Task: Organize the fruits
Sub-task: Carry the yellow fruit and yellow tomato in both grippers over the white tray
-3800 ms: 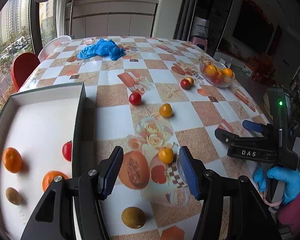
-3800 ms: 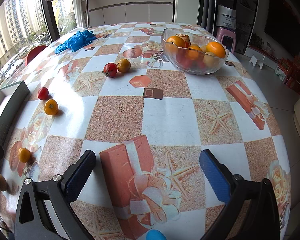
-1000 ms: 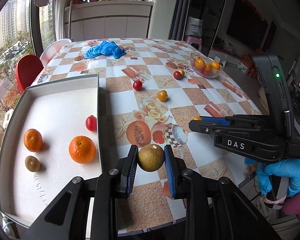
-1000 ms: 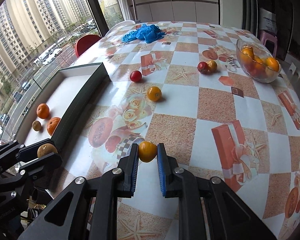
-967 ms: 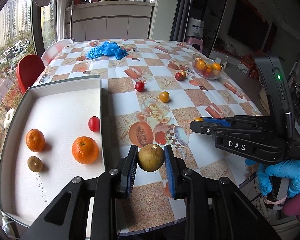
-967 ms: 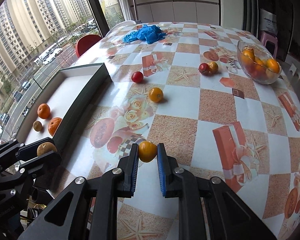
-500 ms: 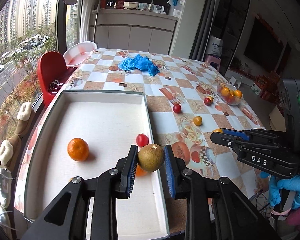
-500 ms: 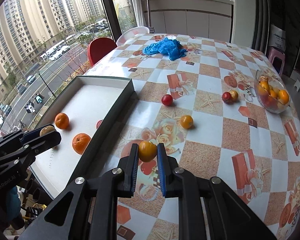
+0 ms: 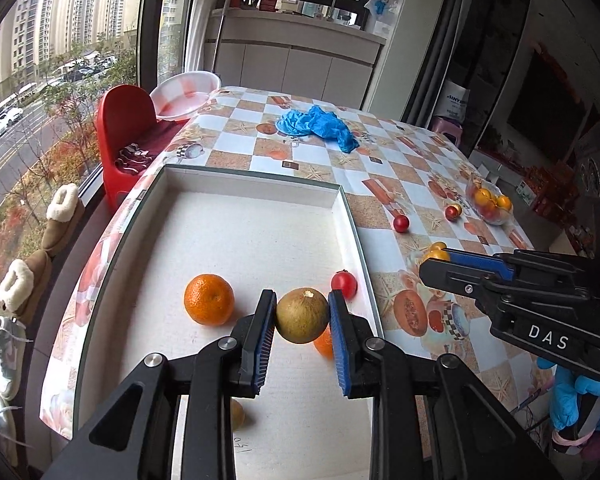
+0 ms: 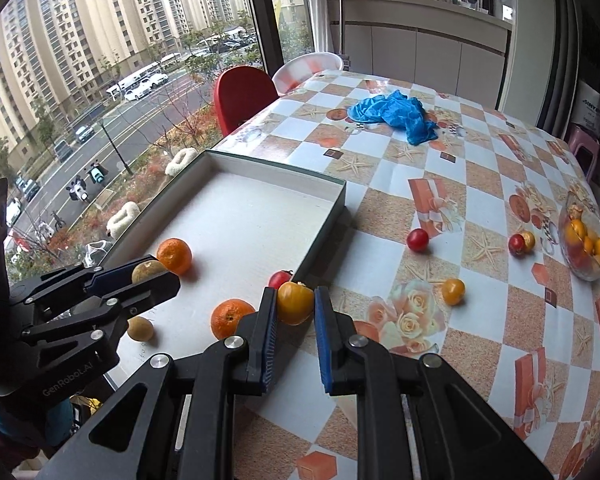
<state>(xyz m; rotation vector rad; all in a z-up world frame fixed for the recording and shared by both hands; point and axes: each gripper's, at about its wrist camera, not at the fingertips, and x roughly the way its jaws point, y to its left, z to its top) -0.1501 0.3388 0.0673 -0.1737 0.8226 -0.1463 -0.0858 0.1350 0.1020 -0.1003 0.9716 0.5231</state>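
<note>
My left gripper (image 9: 302,314) is shut on a round brown-green fruit (image 9: 302,315) and hangs over the white tray (image 9: 260,184). In the tray lie an orange (image 9: 209,299), a second orange (image 10: 231,318) partly hidden behind my left fingers, a red tomato (image 9: 344,284) and a small brown fruit (image 10: 140,328). My right gripper (image 10: 295,302) is shut on a yellow tomato (image 10: 294,302), above the table beside the tray's right wall. In the left wrist view the right gripper (image 9: 436,258) shows at the right, held by a blue-gloved hand (image 9: 572,396).
Loose on the patterned tablecloth are a yellow tomato (image 10: 453,291), a red tomato (image 10: 417,239) and a red and yellow pair (image 10: 522,243). A glass bowl of fruit (image 10: 586,244) stands far right. A blue cloth (image 10: 392,114) lies at the back; a red chair (image 10: 242,94) stands beyond the table edge.
Both grippers have carried their fruit to the left. The left one has gone from above the table's front to above the tray; the right one has come up beside the tray wall.
</note>
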